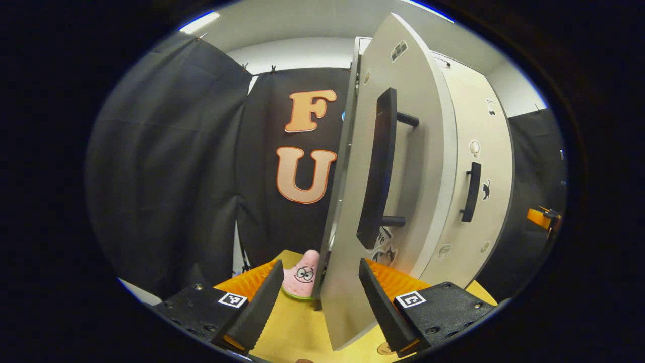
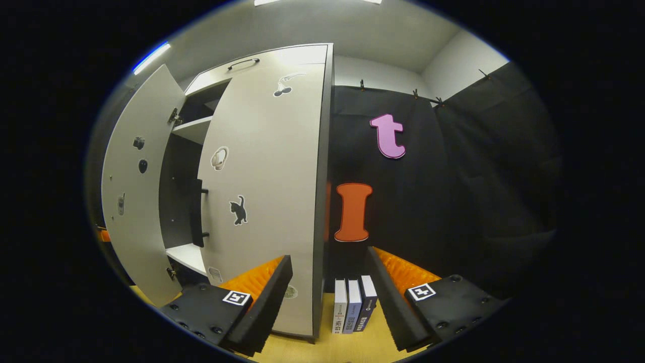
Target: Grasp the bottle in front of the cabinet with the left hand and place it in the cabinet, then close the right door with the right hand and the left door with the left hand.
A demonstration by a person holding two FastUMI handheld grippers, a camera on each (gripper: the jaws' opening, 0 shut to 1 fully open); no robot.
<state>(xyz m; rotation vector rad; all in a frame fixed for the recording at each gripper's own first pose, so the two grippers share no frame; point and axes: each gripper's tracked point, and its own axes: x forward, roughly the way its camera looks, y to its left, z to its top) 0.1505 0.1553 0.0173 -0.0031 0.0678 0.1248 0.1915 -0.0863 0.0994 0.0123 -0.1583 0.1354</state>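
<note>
Left gripper (image 1: 318, 297) fingers spread wide around left door (image 1: 398, 151) edge, right gripper (image 2: 330, 297) fingers released, empty.

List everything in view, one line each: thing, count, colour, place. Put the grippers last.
cabinet: one, pale grey, standing on the table.
left door: one, grey, ajar, its edge between the left gripper's fingers.
right door: one, grey with stickers, nearly closed.
door handles: two, black, one per door.
plush toy: one, pink, on the table left of the cabinet.
books: three, upright, right of the cabinet.
table: one, yellow.
left gripper: one, open, around the left door's lower edge.
right gripper: one, open, at the cabinet's right corner.
</note>
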